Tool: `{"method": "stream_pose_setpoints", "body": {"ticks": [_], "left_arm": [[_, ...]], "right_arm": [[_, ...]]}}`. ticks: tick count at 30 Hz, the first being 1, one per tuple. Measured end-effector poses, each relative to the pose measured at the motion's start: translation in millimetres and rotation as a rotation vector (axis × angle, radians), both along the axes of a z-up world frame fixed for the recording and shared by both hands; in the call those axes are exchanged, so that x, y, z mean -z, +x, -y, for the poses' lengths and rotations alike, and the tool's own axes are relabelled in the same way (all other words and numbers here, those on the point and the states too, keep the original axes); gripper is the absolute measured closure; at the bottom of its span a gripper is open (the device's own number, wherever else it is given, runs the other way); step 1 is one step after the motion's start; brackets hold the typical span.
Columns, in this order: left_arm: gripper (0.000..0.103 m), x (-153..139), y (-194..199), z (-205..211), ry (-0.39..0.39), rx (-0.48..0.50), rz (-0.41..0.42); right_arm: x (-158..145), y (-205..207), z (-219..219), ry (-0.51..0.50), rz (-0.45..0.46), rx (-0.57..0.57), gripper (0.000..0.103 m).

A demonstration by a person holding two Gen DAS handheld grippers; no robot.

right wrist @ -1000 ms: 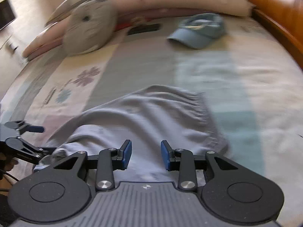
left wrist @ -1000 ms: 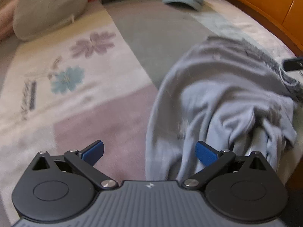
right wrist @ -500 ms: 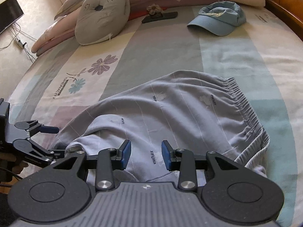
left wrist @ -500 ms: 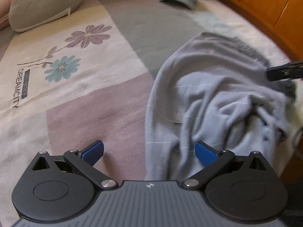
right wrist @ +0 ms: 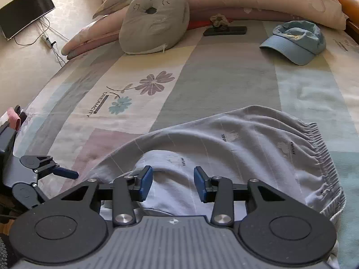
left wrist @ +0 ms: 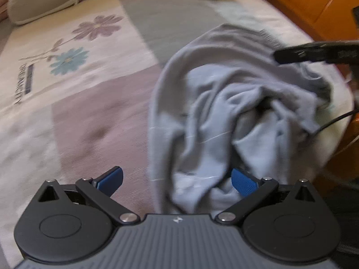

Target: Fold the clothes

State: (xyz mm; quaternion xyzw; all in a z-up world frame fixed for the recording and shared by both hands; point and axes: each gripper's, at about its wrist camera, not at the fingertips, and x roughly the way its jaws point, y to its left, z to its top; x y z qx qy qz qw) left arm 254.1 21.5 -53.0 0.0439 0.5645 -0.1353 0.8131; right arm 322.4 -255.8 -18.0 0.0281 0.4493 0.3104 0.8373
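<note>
Left claw now nearer the grey shorts, both claws still spread open.

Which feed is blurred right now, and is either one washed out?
Left wrist view: motion-smeared across the grey garment and bedspread, only the left tongs sharp. Right wrist view: crisp, evenly lit, fisheye bending at the edges.

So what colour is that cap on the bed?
The cap is light blue, clearest in the right wrist view, lying on the bedspread.
</note>
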Motion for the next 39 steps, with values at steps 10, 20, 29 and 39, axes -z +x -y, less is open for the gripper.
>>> {"method": "stream_pose_setpoints", "body": {"ticks": [10, 20, 29, 39], "left_arm": [[0.000, 1, 13, -15, 0.236, -0.128, 0.022], [0.000, 5, 36, -17, 0.295, -0.066, -0.008], [0.000, -23, 84, -43, 0.466, -0.057, 0.156], [0.000, -48, 190, -49, 0.560, 0.019, 0.278]], "right_arm": [[4, -2, 13, -0.007, 0.000, 0.061, 0.056], [6, -1, 16, -0.007, 0.002, 0.097, 0.055], [3, -2, 27, -0.011, 0.012, 0.158, 0.052], [-4, -15, 38, -0.020, 0.033, 0.231, 0.052]]}}
